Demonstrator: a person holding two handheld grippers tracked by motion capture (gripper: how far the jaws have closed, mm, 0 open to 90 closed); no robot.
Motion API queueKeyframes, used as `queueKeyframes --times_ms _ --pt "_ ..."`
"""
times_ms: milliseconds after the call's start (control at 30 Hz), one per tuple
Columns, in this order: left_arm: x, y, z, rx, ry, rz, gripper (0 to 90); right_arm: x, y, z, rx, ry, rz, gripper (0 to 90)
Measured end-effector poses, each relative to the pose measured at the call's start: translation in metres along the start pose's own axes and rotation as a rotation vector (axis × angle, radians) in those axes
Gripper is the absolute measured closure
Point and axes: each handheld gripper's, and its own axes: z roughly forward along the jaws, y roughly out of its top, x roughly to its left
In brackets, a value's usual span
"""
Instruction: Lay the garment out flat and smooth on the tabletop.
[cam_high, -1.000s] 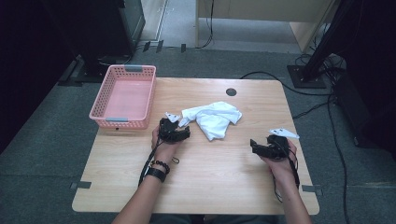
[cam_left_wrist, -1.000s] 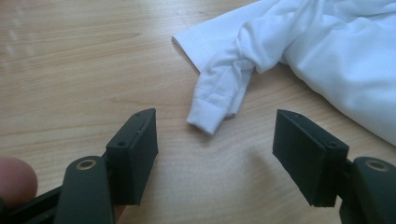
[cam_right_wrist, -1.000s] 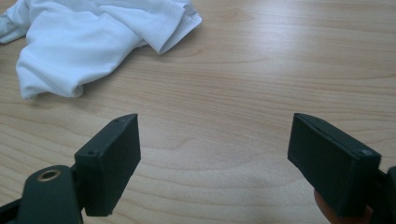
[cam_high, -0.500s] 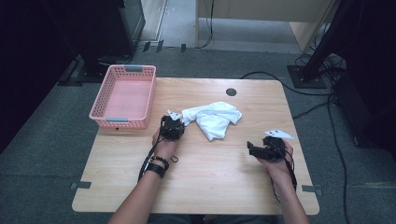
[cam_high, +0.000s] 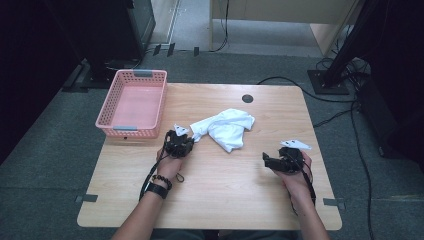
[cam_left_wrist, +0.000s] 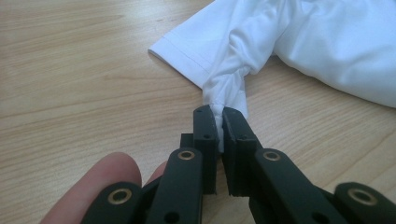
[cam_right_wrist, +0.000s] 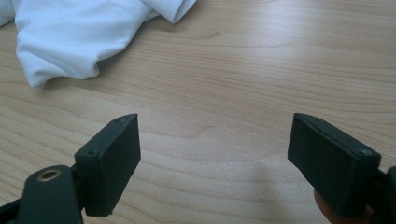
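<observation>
A crumpled white shirt lies on the wooden table, a little behind its middle. My left gripper is at the shirt's left end. In the left gripper view its jaws are shut on a twisted tip of the white fabric, next to a hemmed sleeve edge. My right gripper hovers low over bare wood to the right of the shirt, pointing left. Its jaws stand wide open with nothing between them, and the shirt lies beyond them at the upper left.
A pink plastic basket stands at the table's back left corner, just behind the left hand. A black cable hole sits near the back edge. Cables trail over the floor at the right, beside a black stand base.
The left gripper has drawn slightly left at the shirt's end. The right gripper has edged a little to the left, still open.
</observation>
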Motion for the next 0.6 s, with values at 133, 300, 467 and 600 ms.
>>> queueKeyframes --times_ms 133,300,467,600 --pt "-0.002 -0.004 -0.004 -0.001 -0.013 0.014 87.1 0.001 -0.001 0.001 0.002 0.002 -0.004 16.9" --pt "-0.007 -0.012 -0.012 -0.001 -0.021 0.046 87.0 0.003 -0.002 0.004 0.01 0.007 -0.003 17.0" --pt "-0.008 -0.015 -0.013 -0.016 -0.026 0.047 87.1 0.008 -0.002 0.005 0.0 0.031 0.01 17.1" --pt "-0.009 -0.017 -0.013 -0.023 -0.021 0.055 87.0 0.016 0.0 0.01 -0.005 0.041 0.002 19.3"
